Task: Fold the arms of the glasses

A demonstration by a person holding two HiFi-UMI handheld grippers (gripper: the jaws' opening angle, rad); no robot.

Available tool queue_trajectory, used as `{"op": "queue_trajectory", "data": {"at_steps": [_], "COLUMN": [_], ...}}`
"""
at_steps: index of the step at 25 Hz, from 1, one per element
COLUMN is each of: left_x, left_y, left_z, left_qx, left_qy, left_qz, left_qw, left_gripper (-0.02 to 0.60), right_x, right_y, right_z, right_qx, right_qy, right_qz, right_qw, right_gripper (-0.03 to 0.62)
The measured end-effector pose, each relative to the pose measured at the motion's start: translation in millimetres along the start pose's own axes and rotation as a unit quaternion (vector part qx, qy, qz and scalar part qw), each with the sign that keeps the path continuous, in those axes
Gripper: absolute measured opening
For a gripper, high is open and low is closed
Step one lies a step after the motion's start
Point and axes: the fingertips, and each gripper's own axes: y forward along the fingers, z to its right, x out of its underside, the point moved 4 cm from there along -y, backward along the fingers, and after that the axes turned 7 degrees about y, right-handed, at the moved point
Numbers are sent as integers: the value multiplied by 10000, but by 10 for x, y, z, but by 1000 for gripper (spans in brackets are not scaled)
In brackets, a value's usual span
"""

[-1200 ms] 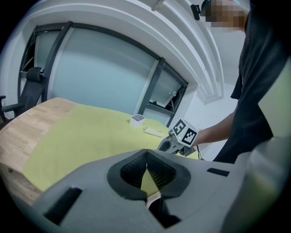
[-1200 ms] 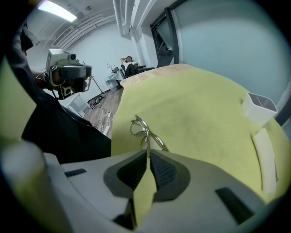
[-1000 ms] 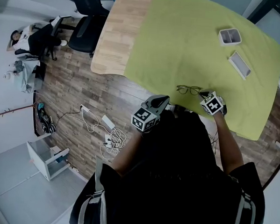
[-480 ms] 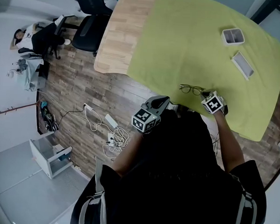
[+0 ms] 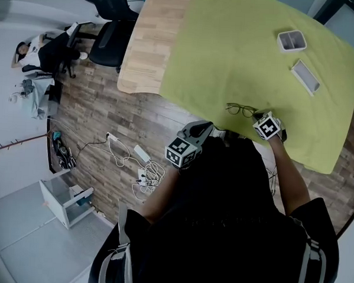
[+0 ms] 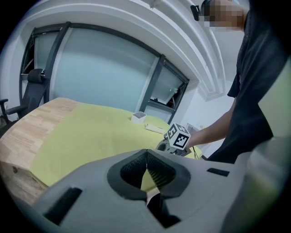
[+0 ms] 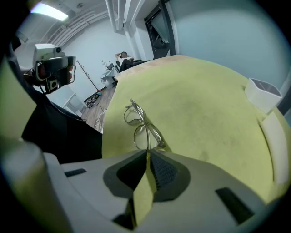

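At the far left an office chair [image 5: 108, 42] is standing on the wooden floor [image 5: 90, 112], beside the bare wood end of the tabletop [image 5: 148, 45], and a tangle of cables [image 5: 141, 171] is lying on the floor nearer the person. A yellow-green cloth [image 5: 229, 46] is covering the rest of the tabletop. The left tool [image 6: 146, 158] is hovering off the near edge of the tabletop, clear of the cloth, with its jaws clenched together on nothing. To its right the glasses [image 5: 240, 110] are lying on the cloth close to the near edge, lenses side by side. The right tool [image 7: 148, 154] is reaching in at the glasses' right end, its jaws pressed together with their tips right at the near end of the frame; a thin wire of the frame is running up to the seam between them, though whether it is being pinched cannot be made out. Farther right and well apart from the glasses, a small white box [image 5: 290, 41] and a flat white tray [image 5: 304, 77] are sitting on the cloth.
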Motion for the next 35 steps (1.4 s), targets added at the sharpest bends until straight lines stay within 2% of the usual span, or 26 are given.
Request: {"op": "queue_trajectory", "data": {"at_steps": [5, 12, 17, 21, 25, 29, 35], "left_x": [13, 37, 14, -52, -99, -156, -204], "left_y": [-22, -1, 31, 66, 92, 113, 111], "left_z": [9, 23, 40, 50, 62, 76, 82], "left_qx": [-11, 43, 180, 265, 347, 431, 590], "left_qy": [41, 48, 13, 42, 84, 105, 137], "left_qz": [-33, 32, 188, 306, 362, 389, 480], "left_qw": [10000, 10000, 9997, 9992, 9987, 9983, 9970], "left_gripper": [18, 18, 18, 18, 18, 18, 18], "right_x": [51, 51, 26, -42, -155, -315, -504], "right_y": [26, -62, -221, -414, -638, -942, -1277], "right_z": [-9, -21, -47, -129, -253, -395, -633], "right_qx": [10, 86, 178, 123, 68, 47, 49], "right_qy": [107, 220, 310, 338, 393, 452, 243], "right_qz": [-3, 278, 578, 1015, 1585, 2264, 2927], "right_qw": [9999, 9993, 9977, 9942, 9865, 9730, 9559], "right_gripper": [35, 35, 35, 34, 32, 32, 32]}}
